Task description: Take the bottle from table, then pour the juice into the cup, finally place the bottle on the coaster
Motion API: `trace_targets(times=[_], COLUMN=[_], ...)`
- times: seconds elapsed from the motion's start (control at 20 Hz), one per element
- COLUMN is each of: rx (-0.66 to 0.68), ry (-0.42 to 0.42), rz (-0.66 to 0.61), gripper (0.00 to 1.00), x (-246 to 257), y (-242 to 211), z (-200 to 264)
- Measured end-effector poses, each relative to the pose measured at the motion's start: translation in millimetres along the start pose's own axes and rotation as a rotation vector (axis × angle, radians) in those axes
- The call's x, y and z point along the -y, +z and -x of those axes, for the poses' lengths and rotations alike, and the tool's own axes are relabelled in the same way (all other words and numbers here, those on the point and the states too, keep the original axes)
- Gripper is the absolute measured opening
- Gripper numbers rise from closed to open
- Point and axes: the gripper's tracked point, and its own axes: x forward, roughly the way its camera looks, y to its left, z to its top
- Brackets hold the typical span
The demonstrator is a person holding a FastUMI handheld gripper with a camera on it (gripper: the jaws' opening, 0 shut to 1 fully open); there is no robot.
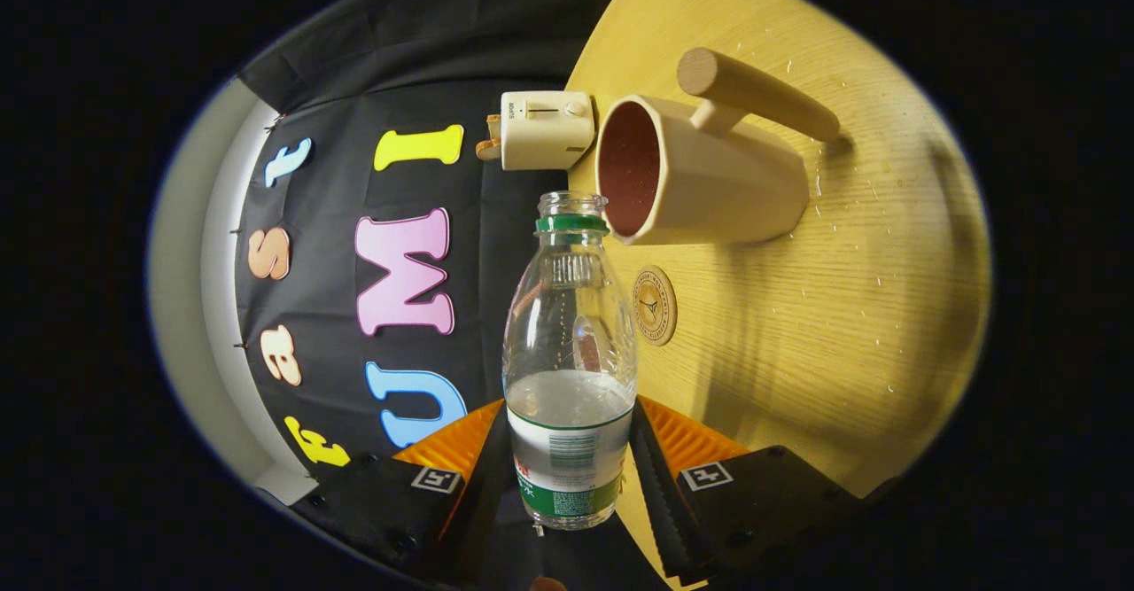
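Between my fingers (pixel 567 476): clear ribbed plastic bottle (pixel 570 343), green neck ring, uncapped, clamped at its label | mouth by beige faceted cup (pixel 709 188) | round cork coaster (pixel 655 305) near, on grained wooden table (pixel 842 325)

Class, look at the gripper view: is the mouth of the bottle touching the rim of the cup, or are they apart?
Apart. In the gripper view, a strip of table shows between the bottle mouth and the cup rim. The gripper is shut on the bottle, both fingers pressing its sides.

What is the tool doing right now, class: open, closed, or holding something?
Tool: closed on the uncapped bottle, one finger on each side of its labelled lower body.
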Motion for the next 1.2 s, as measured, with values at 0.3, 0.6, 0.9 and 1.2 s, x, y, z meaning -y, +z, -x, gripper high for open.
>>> trace_targets(times=[0.3, 0.6, 0.9, 1.2], rx=[0.011, 0.008, -0.013, -0.019], ry=[0.009, 0.011, 0.016, 0.028], rz=[-0.073, -0.106, -0.126, -0.162], gripper=[0.75, 0.74, 0.74, 0.74], x=[-7, -8, -12, -19], y=[9, 12, 10, 8], z=[0, 1, 5, 6])
